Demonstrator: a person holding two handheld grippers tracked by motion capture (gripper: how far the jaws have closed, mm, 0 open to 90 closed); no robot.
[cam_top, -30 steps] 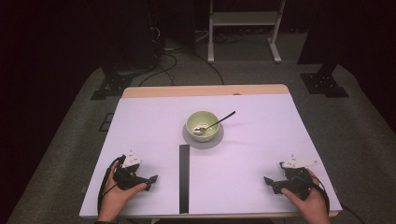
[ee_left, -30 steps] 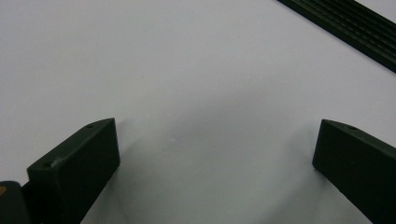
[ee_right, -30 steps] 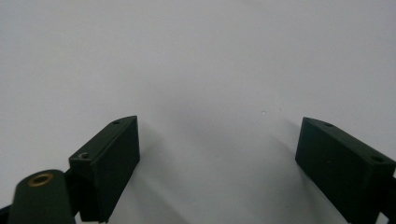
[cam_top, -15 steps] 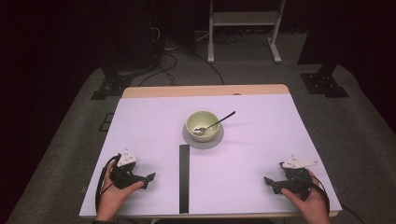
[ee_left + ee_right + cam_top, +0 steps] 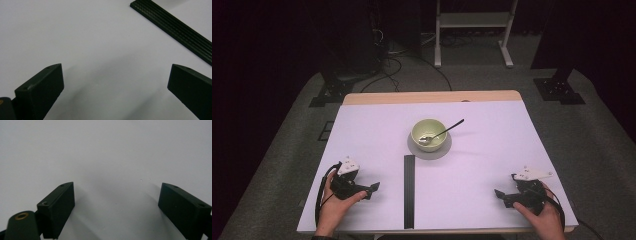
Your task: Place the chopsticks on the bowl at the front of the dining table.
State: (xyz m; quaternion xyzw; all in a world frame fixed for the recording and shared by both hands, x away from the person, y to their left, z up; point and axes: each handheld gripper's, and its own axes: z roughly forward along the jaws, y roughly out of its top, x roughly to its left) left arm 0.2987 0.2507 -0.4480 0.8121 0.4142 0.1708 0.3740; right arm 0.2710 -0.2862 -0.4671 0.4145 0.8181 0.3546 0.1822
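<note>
The left tongs (image 5: pixel 371 189) are turning a little at the near left of the bench (image 5: pixel 492 150). Compared with a moment ago, the hand under them has rolled, so the jaws are now pointing right, toward the black strip (image 5: pixel 409 190) that lies down the near middle. In the left gripper view the jaws are standing wide with bare bench between them, and the strip (image 5: pixel 175 30) is crossing the far right corner. The right tongs (image 5: pixel 501 196) are sitting unmoved at the near right, jaws pointing left, also spread wide and holding nothing; their own view gives bare bench between the jaws.

The bowl (image 5: pixel 429 134) is sitting on a grey mat (image 5: pixel 446 149) at the middle of the bench, well apart from both tongs, with the spoon (image 5: pixel 443 131) resting in it, handle leaning out over the far right rim. Nothing there has shifted. Judging by this, the work is only starting: the left hand is squaring up, and a reach for the bowl or spoon is yet to begin.
</note>
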